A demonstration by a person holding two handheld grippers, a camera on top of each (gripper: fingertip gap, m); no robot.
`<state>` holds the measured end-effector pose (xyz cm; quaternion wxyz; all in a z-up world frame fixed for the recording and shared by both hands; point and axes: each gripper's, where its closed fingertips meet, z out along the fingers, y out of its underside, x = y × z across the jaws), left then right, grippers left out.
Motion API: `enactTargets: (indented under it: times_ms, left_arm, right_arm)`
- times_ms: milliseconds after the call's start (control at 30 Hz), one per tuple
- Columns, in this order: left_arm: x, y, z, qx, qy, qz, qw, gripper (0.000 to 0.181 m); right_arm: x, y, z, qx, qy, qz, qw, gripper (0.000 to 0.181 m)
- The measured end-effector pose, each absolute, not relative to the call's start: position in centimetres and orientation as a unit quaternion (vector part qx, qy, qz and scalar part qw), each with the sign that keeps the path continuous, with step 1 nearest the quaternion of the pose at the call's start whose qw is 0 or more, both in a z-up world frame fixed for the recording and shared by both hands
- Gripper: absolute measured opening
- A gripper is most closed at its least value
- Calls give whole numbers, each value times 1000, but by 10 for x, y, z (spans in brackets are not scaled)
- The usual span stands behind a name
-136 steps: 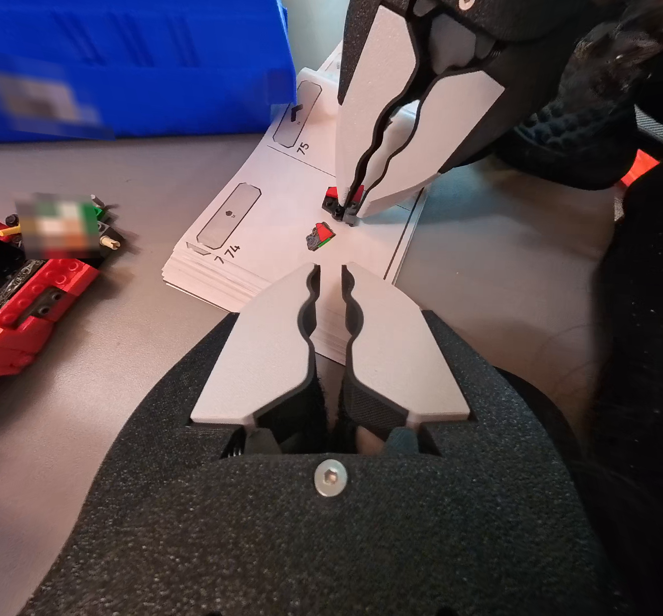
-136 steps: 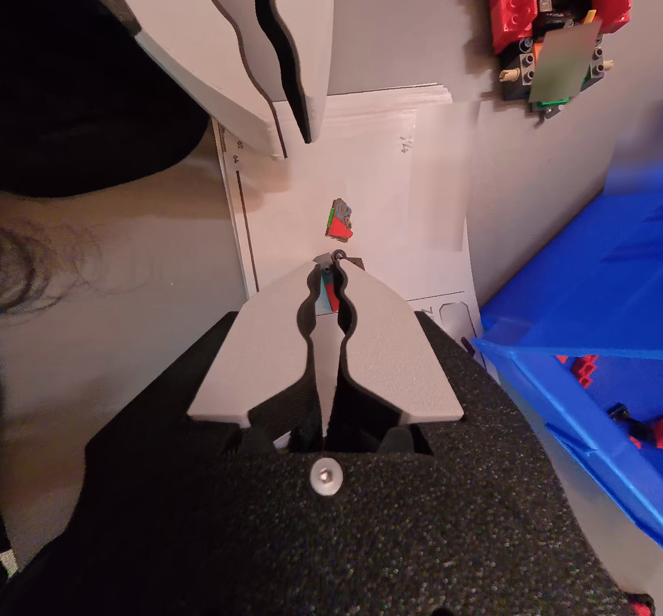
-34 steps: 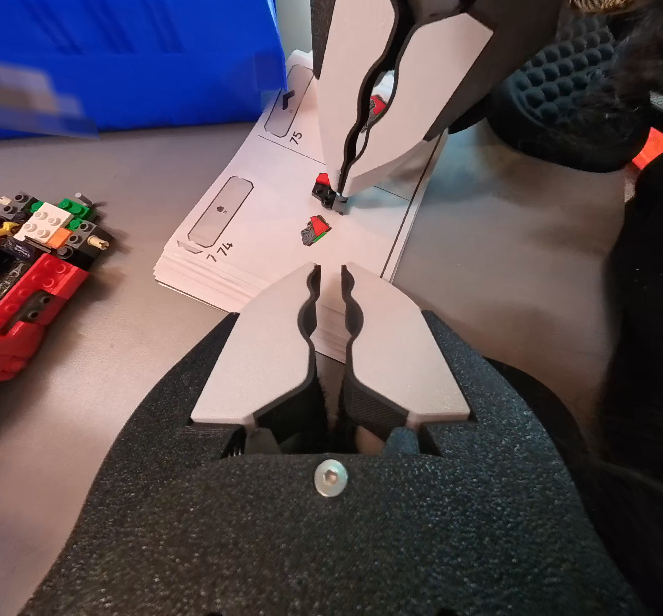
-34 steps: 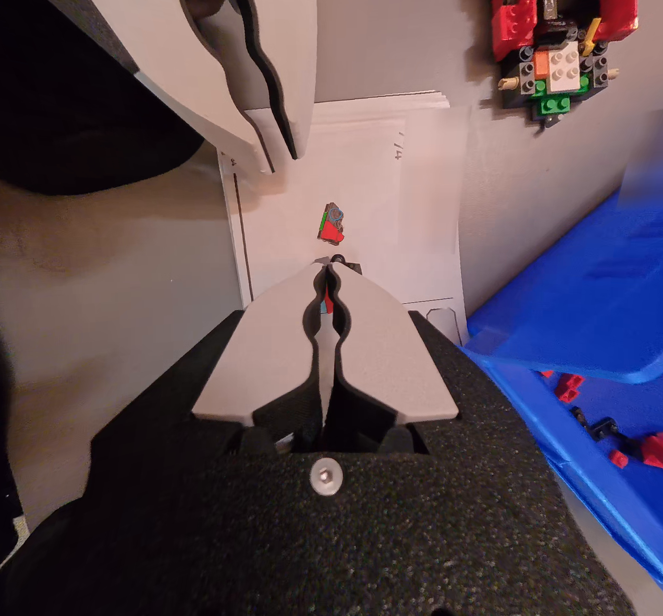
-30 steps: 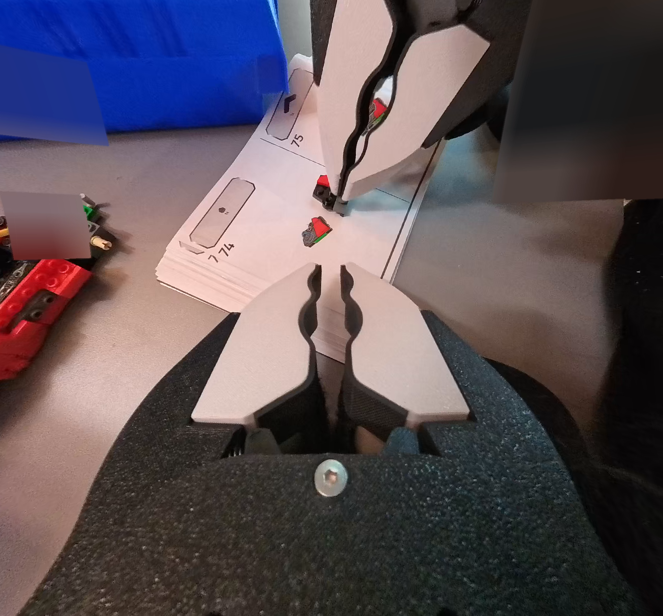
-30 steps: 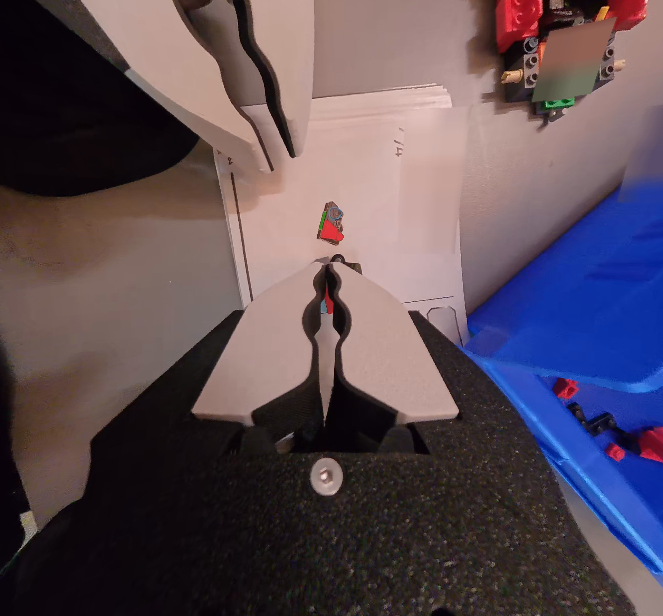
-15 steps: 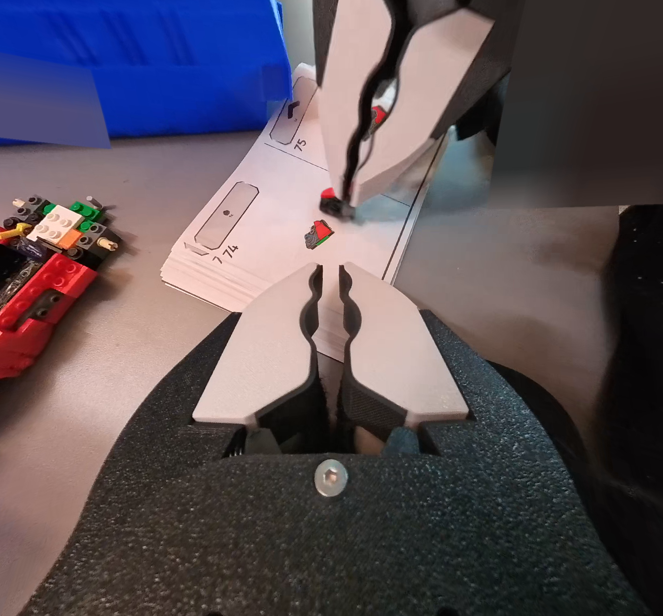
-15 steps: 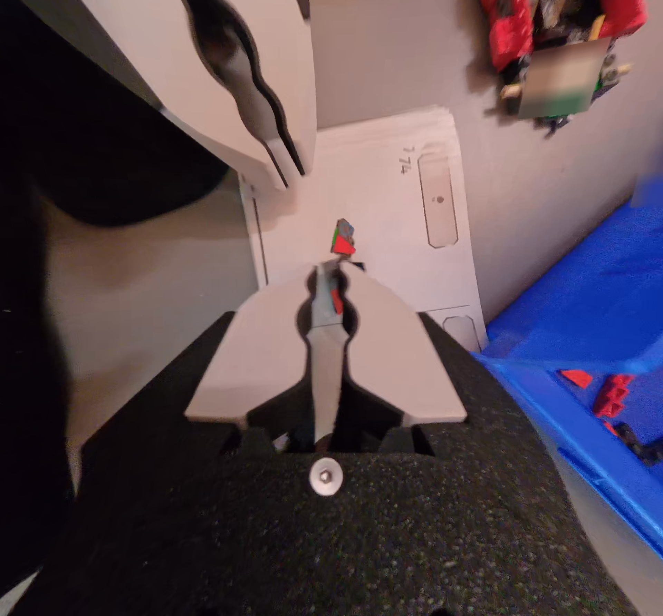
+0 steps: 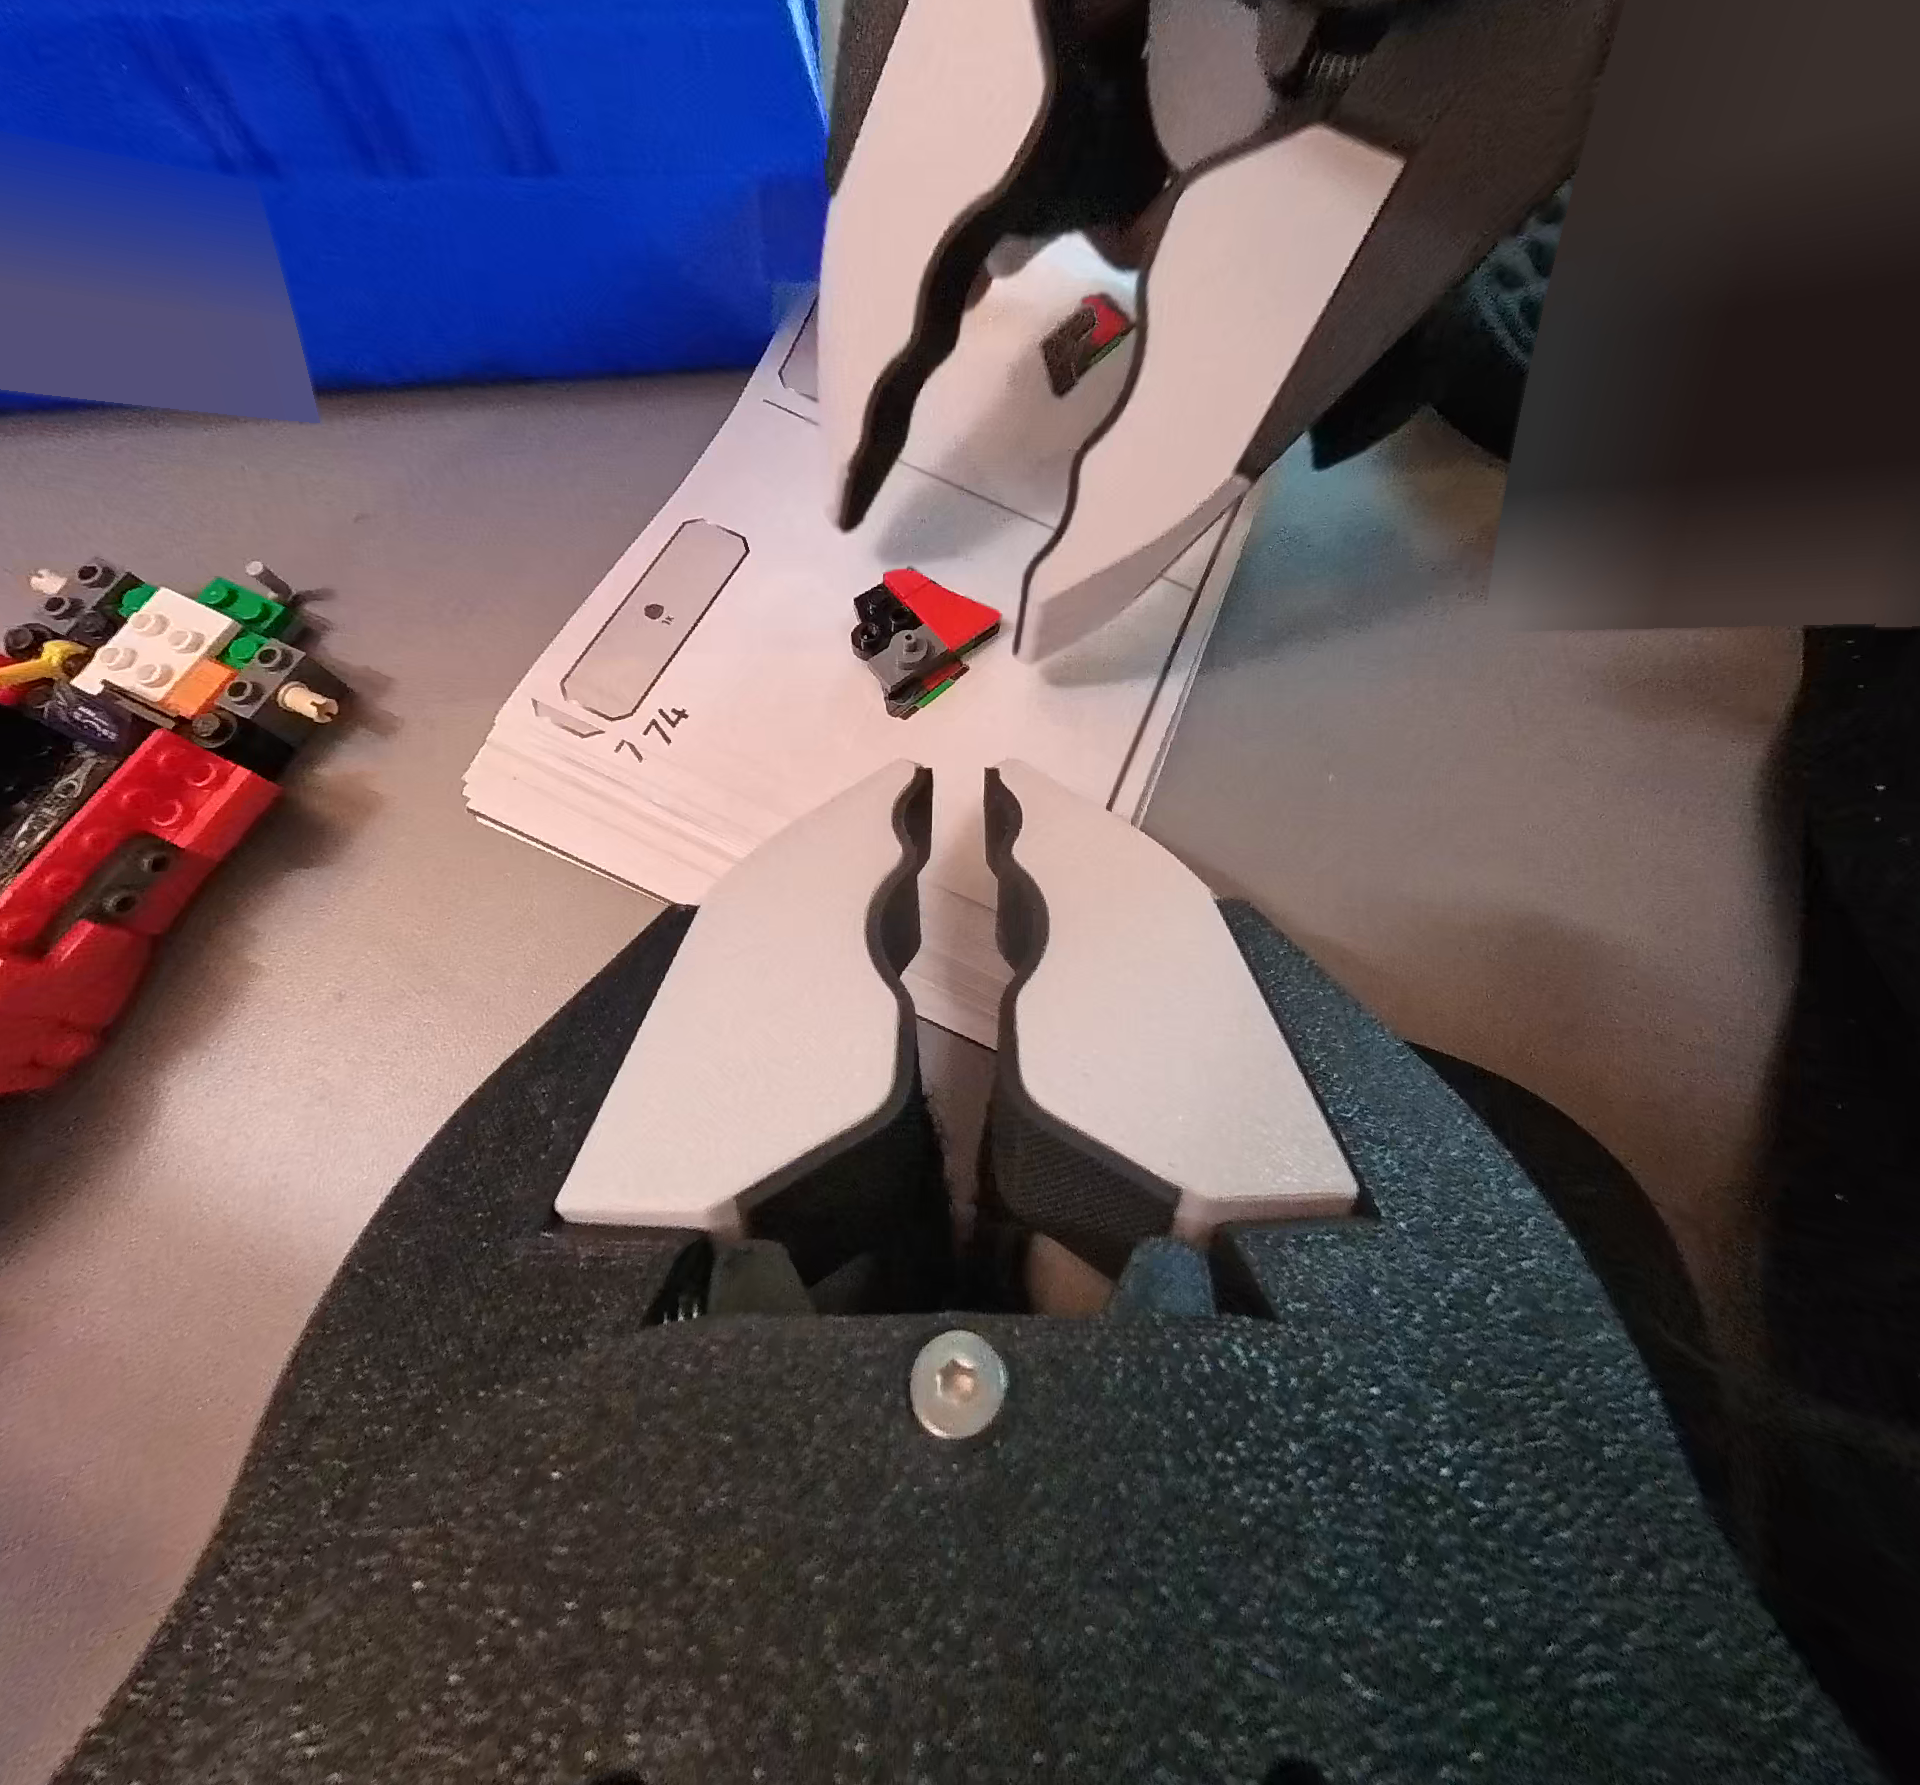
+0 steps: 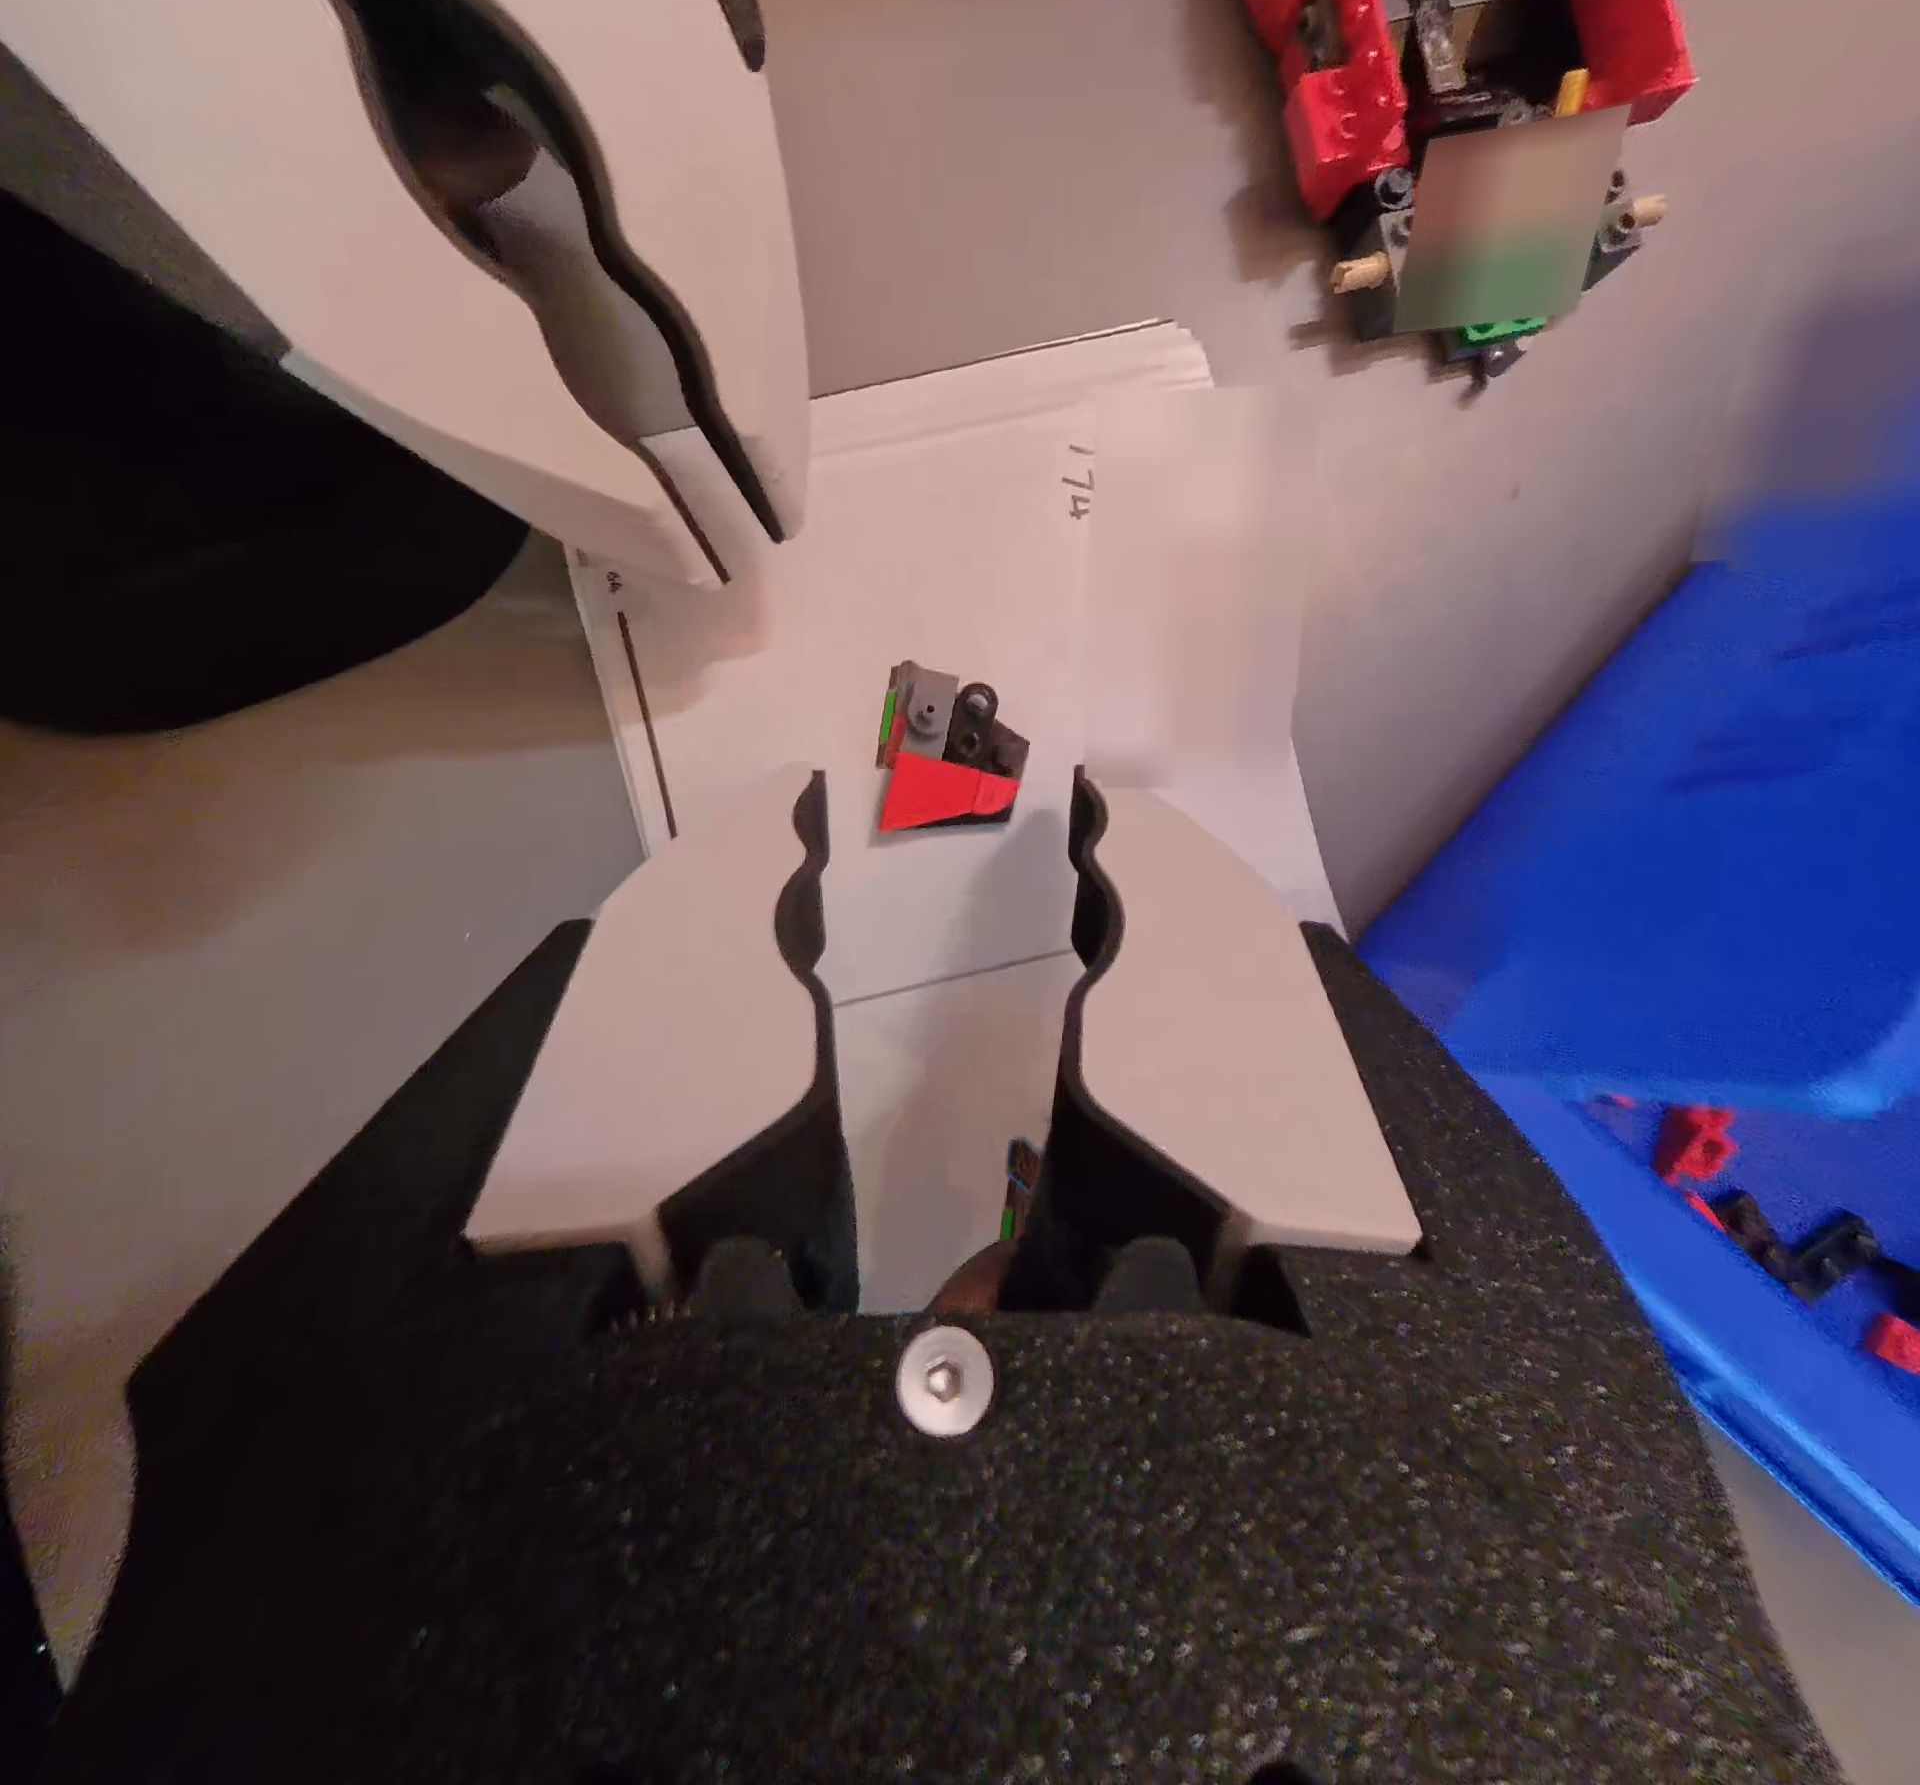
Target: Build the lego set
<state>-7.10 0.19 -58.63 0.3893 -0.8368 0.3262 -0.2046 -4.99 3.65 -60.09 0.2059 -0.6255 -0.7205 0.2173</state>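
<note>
A small sub-assembly (image 9: pixel 920 639) of red, black and grey pieces lies on the open instruction booklet (image 9: pixel 748 696). My right gripper (image 9: pixel 940 582) hangs just above it, open and empty. In the right wrist view the sub-assembly (image 10: pixel 951 759) lies just beyond the tips of the open right gripper (image 10: pixel 948 785), not touched. My left gripper (image 9: pixel 956 779) is shut and empty, its tips over the near edge of the booklet, short of the sub-assembly. It also shows at the upper left of the right wrist view (image 10: pixel 748 540). The partly built red model (image 9: pixel 114 800) sits on the table to the left.
A blue bin (image 9: pixel 416 125) stands behind the booklet; the right wrist view shows it (image 10: pixel 1714 800) holding several loose red and black pieces (image 10: pixel 1766 1216). The red model (image 10: pixel 1455 73) lies beyond the booklet (image 10: pixel 987 509) in that view. Grey table surrounds the booklet.
My right gripper was shut on the small sub-assembly, pressing it onto the booklet. It has opened, let go and lifted a little. The left gripper has stayed put.
</note>
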Motion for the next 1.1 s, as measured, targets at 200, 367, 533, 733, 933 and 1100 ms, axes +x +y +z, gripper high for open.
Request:
enactTargets:
  times_ms: [200,367,533,733,933,1100]
  left_arm:
    - [-71,1,-586,-834,330,-201,393,9]
    - [-72,2,-587,-839,324,-199,389,10]
    - [-76,5,-589,-850,304,-201,380,10]
    - [-83,13,-591,-863,283,-196,369,9]
    - [-98,30,-593,-865,250,-189,392,8]
    - [-103,33,-594,-852,243,-209,414,8]
  right_arm:
    - [-44,26,-611,-598,-754,213,169,26]
    - [-24,26,-605,-585,-772,209,135,50]
    - [-15,40,-553,-581,-743,284,171,42]
    - [-3,152,-495,-599,-733,201,252,12]
    - [-32,177,-550,-509,-819,234,121,6]
    - [-55,184,-580,-461,-855,221,91,7]
